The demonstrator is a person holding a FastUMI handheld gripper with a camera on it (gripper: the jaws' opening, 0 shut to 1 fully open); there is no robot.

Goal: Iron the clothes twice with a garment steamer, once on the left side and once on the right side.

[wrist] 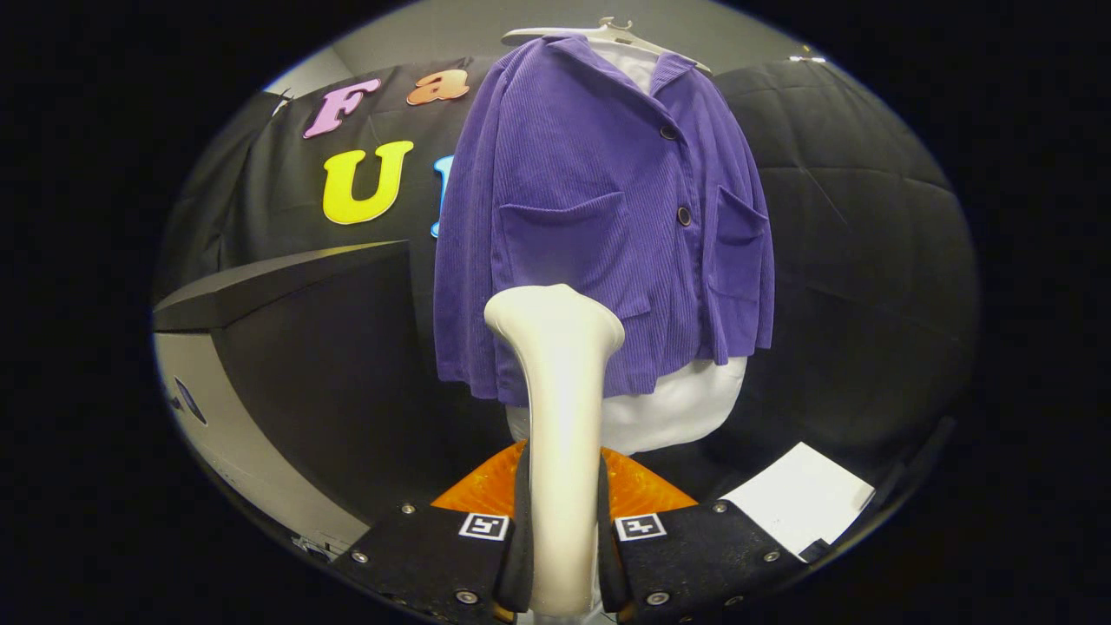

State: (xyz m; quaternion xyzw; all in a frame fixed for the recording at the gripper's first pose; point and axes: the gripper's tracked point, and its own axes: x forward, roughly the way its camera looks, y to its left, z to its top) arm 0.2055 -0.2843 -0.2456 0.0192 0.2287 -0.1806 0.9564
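**Steamer clamped, head at jacket's lower front**

We note the garment steamer (560, 417), cream-white, standing upright btwn the fingers; both pads (523, 538) press its handle from either side, so the gripper (561, 555) is closed on it. Gripper sits level, pointing fwd at the clothes. Steamer's flared head rises above the fingers and overlaps the hem area of the purple corduroy jacket (599, 217), just below its larger chest pocket; we cannot tell whether head touches fabric. Jacket hangs on a white hanger (608, 33) over a white garment (677, 408) showing below the hem. Orange ribbed piece (642, 495) just beyond the fingers. White sheet (803, 499) off to one side, dark slanted box (312, 347) to the other.
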